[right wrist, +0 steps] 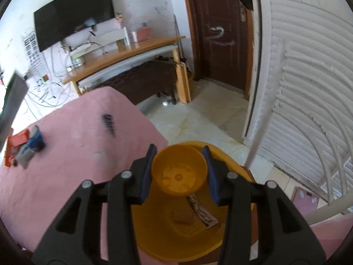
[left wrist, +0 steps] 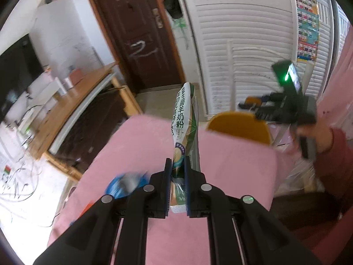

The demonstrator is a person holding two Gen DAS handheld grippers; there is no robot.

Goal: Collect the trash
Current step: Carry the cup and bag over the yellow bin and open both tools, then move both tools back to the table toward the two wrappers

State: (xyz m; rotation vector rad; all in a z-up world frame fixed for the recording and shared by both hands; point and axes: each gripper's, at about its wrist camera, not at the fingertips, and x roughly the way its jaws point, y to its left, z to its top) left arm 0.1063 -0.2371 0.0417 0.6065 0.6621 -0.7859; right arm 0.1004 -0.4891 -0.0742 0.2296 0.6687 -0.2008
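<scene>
Left wrist view: left gripper fingers clamped on upright white-and-green foil powder sachet above pink bed. Right wrist view: right gripper fingers pinching small yellow plastic cup over large yellow plastic bin beside bed.

"益生菌羊奶粉" on the held packet

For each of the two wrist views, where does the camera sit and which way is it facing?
Left wrist: behind the left gripper, angled down over the pink bed, jaws clamping a milk powder packet; the right gripper shows.
Right wrist: behind the right gripper, angled down, holding a yellow cup over the yellow bin.
Shared: bed, bin, brown door.
</scene>
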